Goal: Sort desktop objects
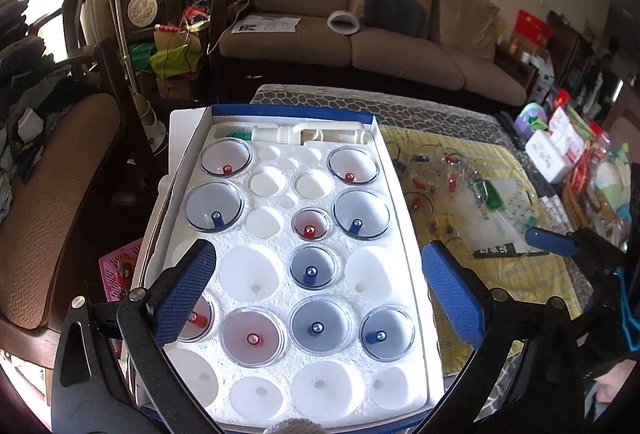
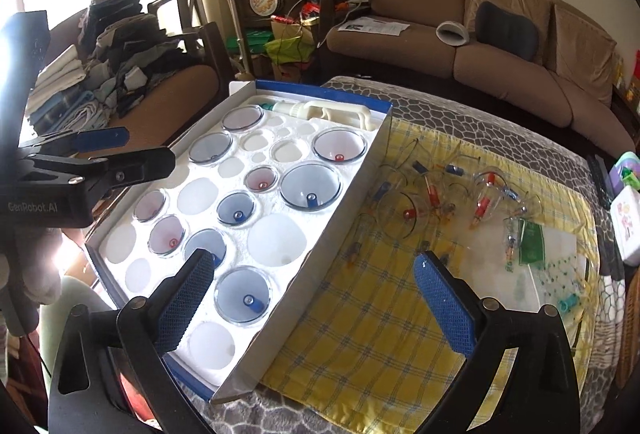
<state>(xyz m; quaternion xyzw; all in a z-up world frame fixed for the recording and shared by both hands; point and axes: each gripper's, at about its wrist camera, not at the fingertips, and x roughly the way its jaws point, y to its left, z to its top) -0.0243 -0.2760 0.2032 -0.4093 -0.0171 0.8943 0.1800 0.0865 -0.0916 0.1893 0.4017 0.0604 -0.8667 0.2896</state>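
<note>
Cups (image 2: 432, 194) on yellow cloth (image 2: 360, 314) overlap; count unclear; tongs (image 2: 316, 302) gape.

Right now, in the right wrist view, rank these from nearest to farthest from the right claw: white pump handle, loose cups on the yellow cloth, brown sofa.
1. Loose cups, on the yellow cloth, just ahead of the right claw.
2. White pump handle, at the case's far end, left.
3. Brown sofa, behind the table.

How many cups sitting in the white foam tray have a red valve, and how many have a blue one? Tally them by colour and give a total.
Red-valve cups: 5
Blue-valve cups: 5
Total cups in the foam tray: 10
</note>
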